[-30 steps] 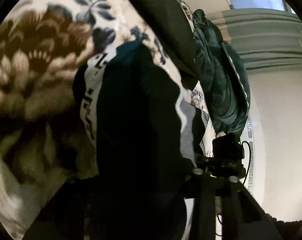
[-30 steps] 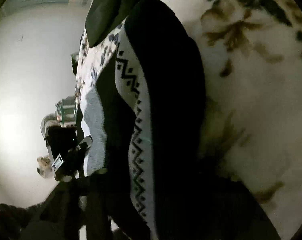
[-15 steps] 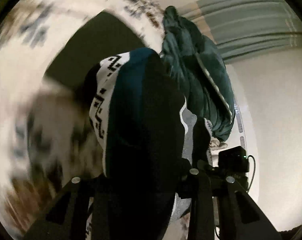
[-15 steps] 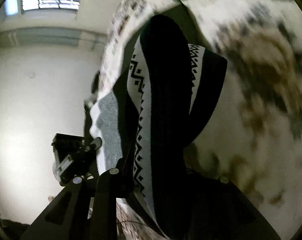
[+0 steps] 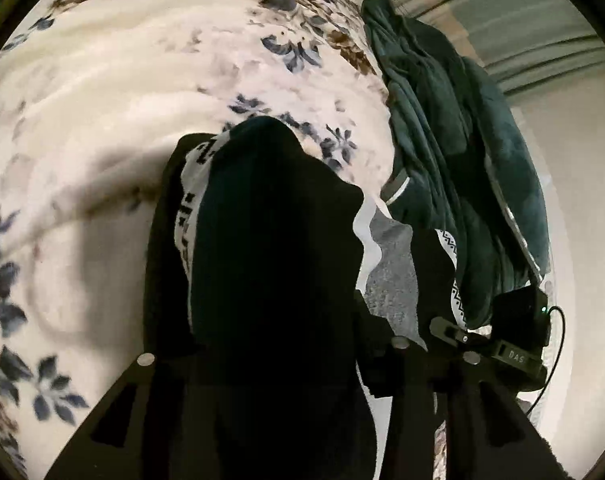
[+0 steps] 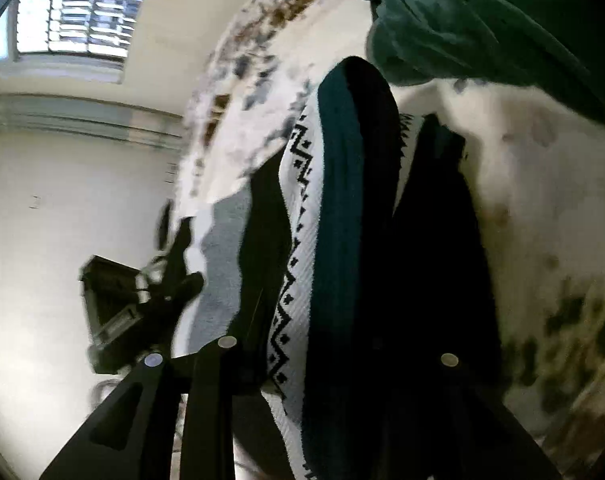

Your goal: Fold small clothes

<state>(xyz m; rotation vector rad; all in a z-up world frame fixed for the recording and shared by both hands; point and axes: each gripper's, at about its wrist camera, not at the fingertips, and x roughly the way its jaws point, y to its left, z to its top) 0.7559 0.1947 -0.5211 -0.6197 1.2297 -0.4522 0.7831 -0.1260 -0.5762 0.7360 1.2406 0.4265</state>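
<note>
A small knit garment (image 5: 270, 248), dark teal and black with a white zigzag-patterned band and a grey part, hangs stretched between both grippers above a floral bedspread (image 5: 102, 120). My left gripper (image 5: 270, 360) is shut on one end of it. My right gripper (image 6: 302, 356) is shut on the other end (image 6: 334, 240). The cloth fills the gap between the fingers in both views and hides the fingertips. Each gripper shows in the other's view: the right one in the left wrist view (image 5: 502, 340), the left one in the right wrist view (image 6: 142, 292).
A crumpled dark green blanket (image 5: 462, 160) lies on the bedspread close beside the garment; it also shows in the right wrist view (image 6: 482, 20). A pale wall (image 6: 62, 220) and a louvred window (image 6: 74, 20) are beyond the bed edge.
Both grippers have swung with the garment across the bed toward the green blanket. The dark cloth seen on the bed a second ago is out of view. The grip has not changed.
</note>
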